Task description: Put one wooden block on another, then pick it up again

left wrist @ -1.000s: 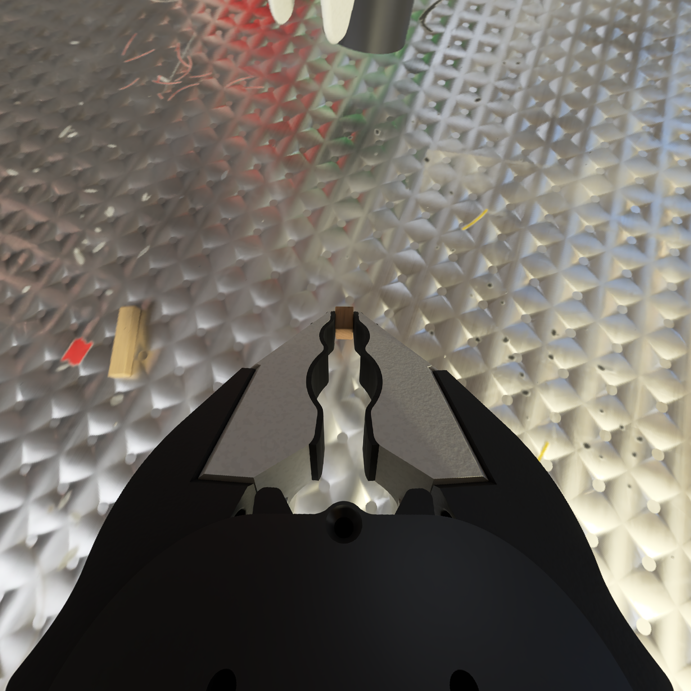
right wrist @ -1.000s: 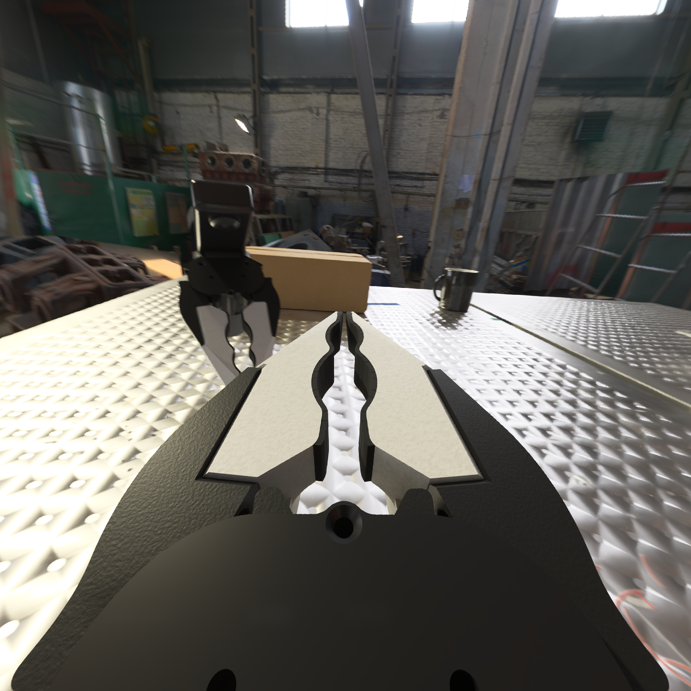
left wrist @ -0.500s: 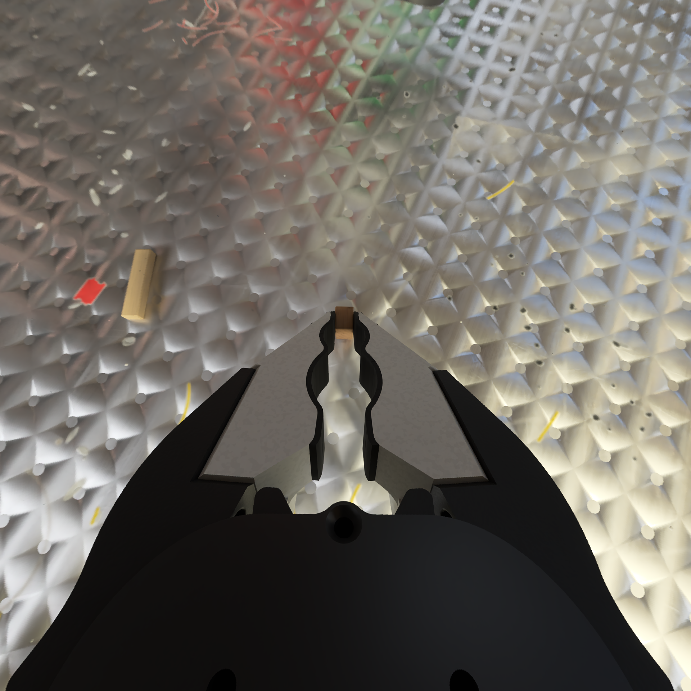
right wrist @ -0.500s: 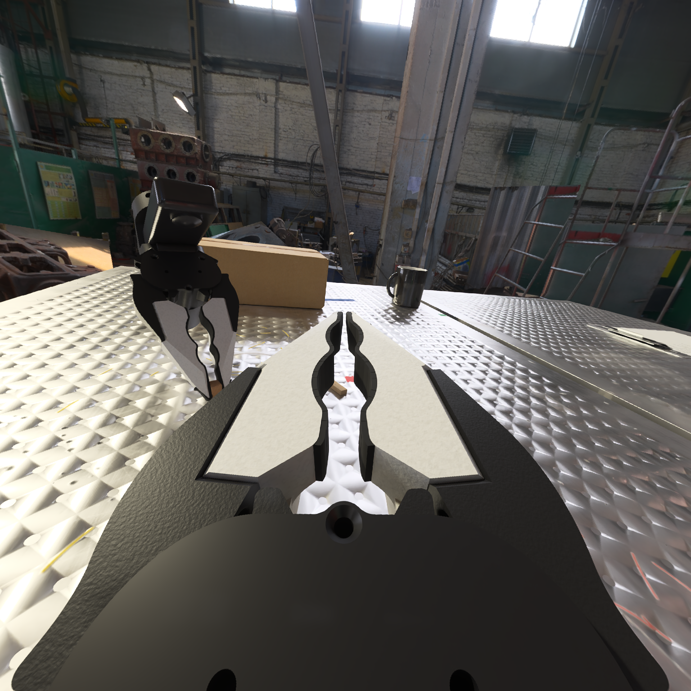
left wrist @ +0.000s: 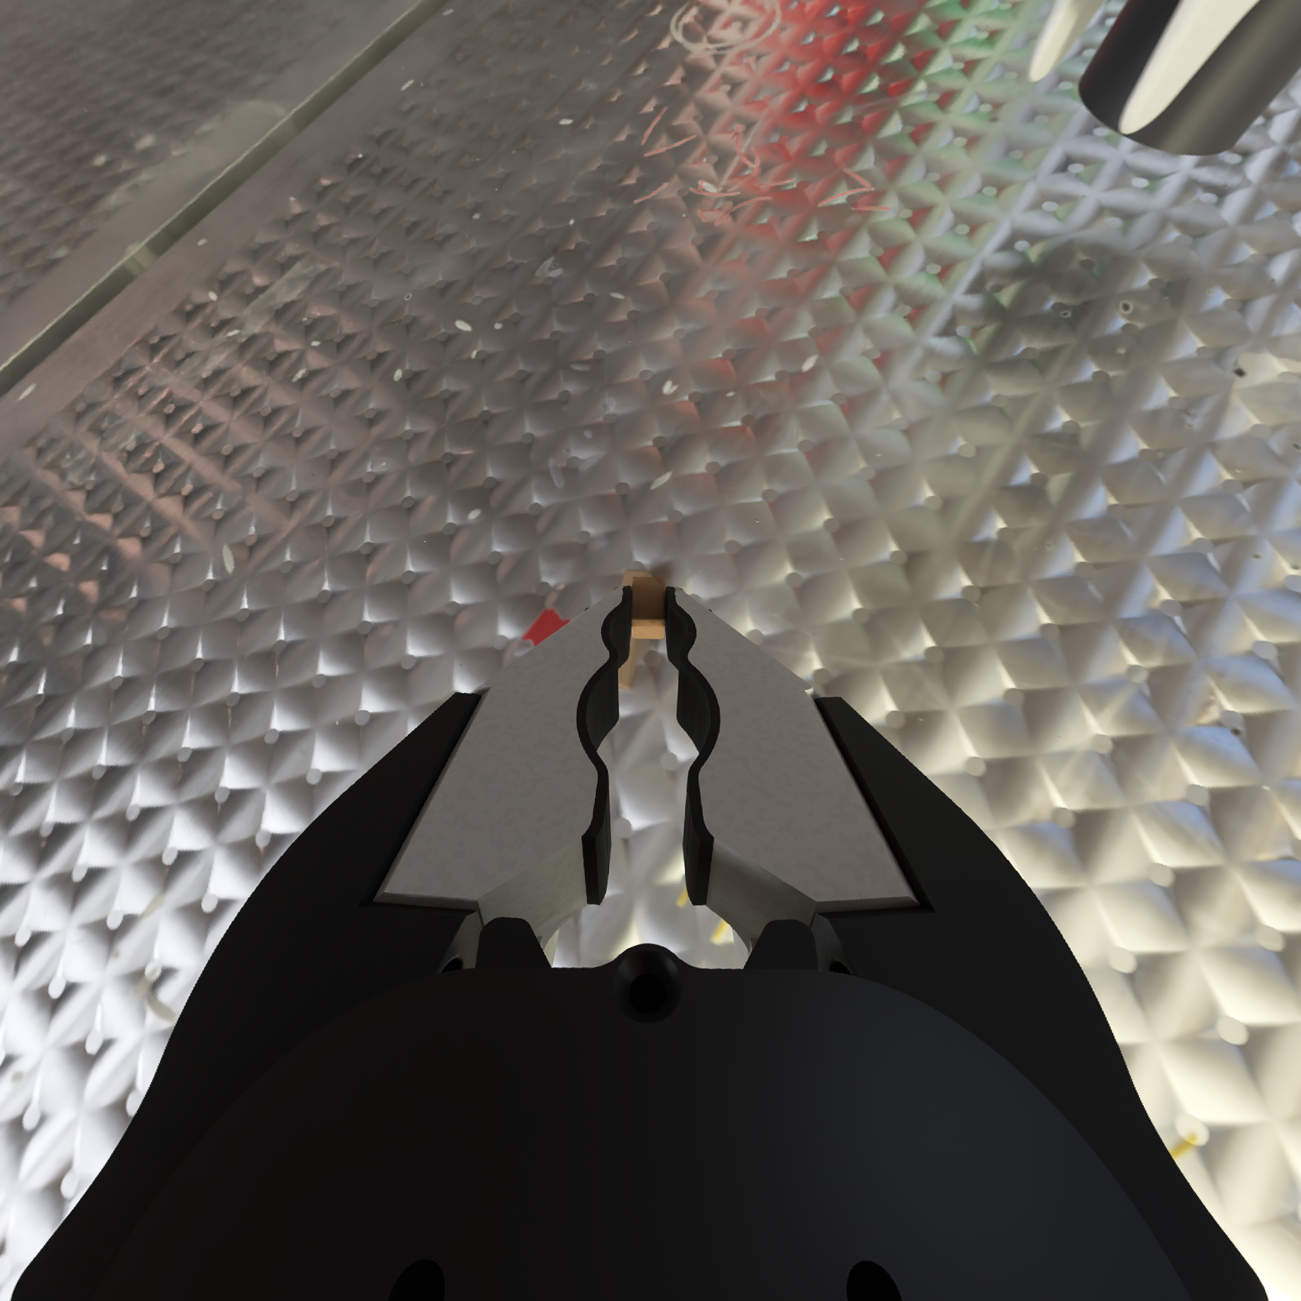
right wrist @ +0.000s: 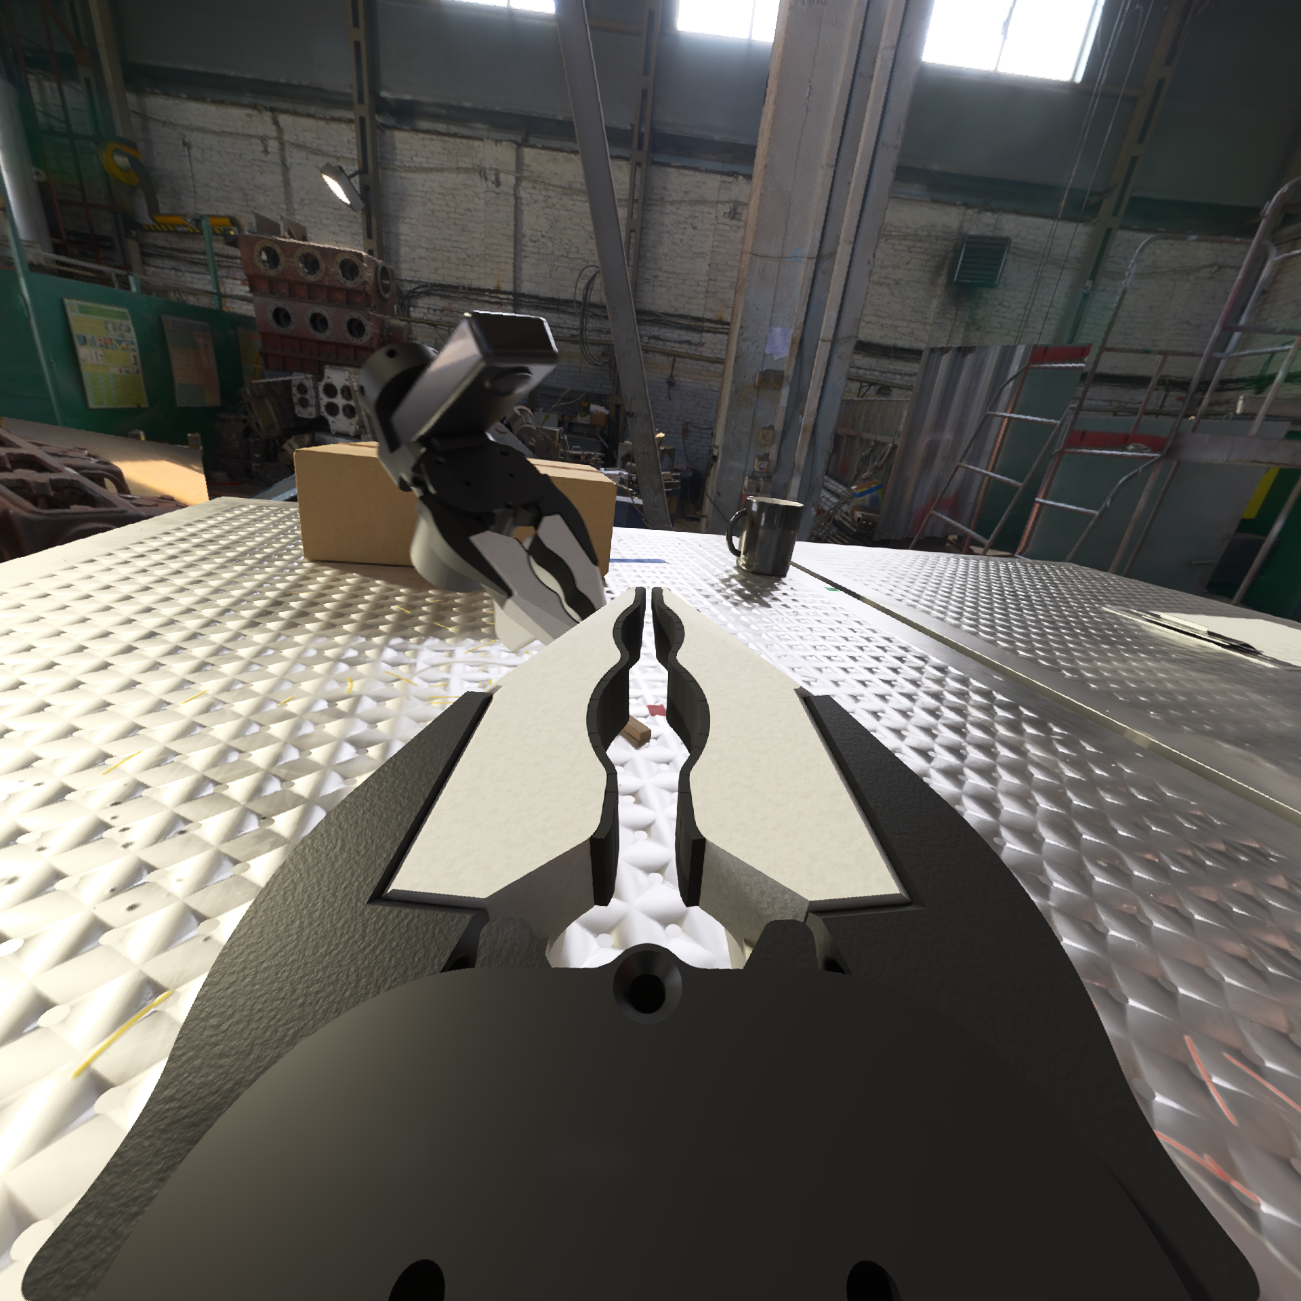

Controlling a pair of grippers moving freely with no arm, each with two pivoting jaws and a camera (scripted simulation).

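Left gripper (left wrist: 648, 598) pinches a small tan wooden block (left wrist: 648, 611) at its fingertips, directly above a second block (left wrist: 628, 672) lying on the studded metal table (left wrist: 985, 563) beside a red scrap (left wrist: 543, 626); right gripper (right wrist: 648, 597) nearly closed, empty.

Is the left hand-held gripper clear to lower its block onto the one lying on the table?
Probably yes. The left hand-held gripper holds its block directly over the lying block, nothing between; the right hand-held gripper stays back.

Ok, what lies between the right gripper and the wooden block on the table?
Only bare embossed metal table, seen through the right gripper's finger gap in the right wrist view, up to the pale wooden block.
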